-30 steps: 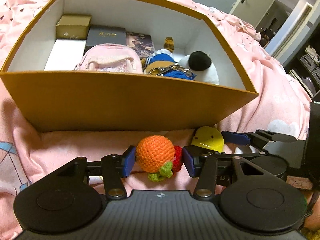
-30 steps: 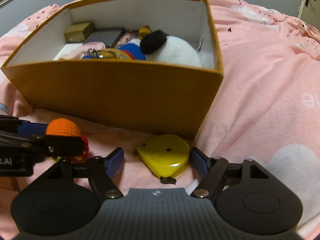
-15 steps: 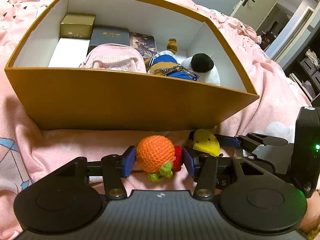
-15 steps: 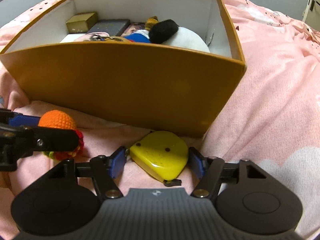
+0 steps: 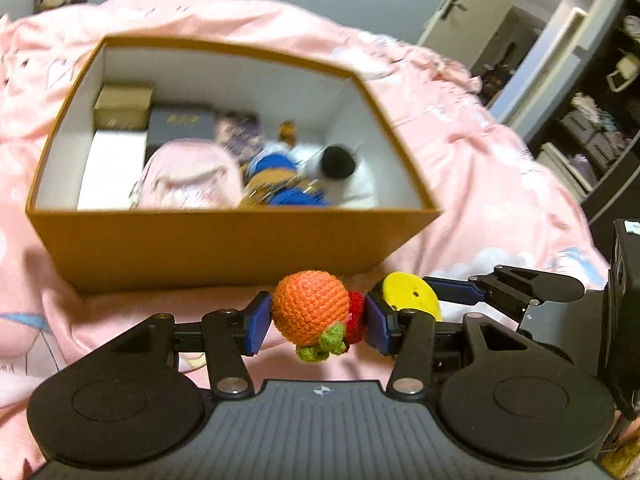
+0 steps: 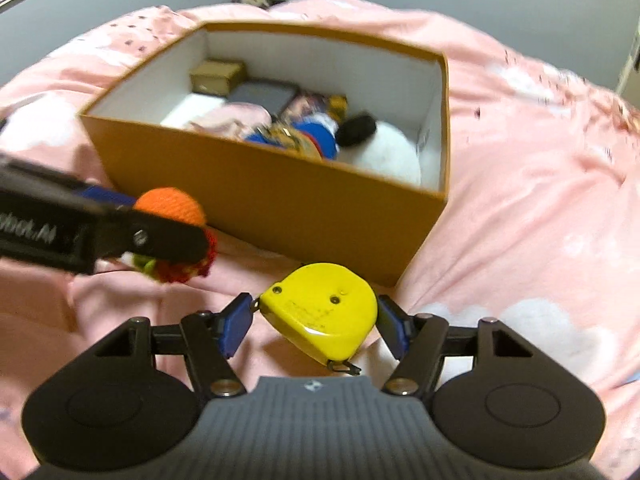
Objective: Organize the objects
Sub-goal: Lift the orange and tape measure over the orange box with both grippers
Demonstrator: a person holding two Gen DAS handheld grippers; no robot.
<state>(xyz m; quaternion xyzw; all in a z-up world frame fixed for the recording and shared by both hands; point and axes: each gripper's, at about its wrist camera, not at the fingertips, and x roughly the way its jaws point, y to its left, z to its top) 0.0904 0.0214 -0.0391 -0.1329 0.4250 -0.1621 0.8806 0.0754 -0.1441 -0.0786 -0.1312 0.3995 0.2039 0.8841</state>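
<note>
Box sits open on the pink bedding, half filled. Your left gripper pinches the crochet orange; your right gripper, jaws just closed, clamps the yellow tape measure. Both hang before its near wall, likely bound inside.

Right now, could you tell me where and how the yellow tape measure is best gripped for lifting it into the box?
Grip the yellow tape measure across its flat-lying case, pads on the two opposite edges, coming from the near side, as the right gripper does now. The rounded edge gives one pad broad contact; the other sits near a corner, so a more central hold would probably resist twisting.
</note>
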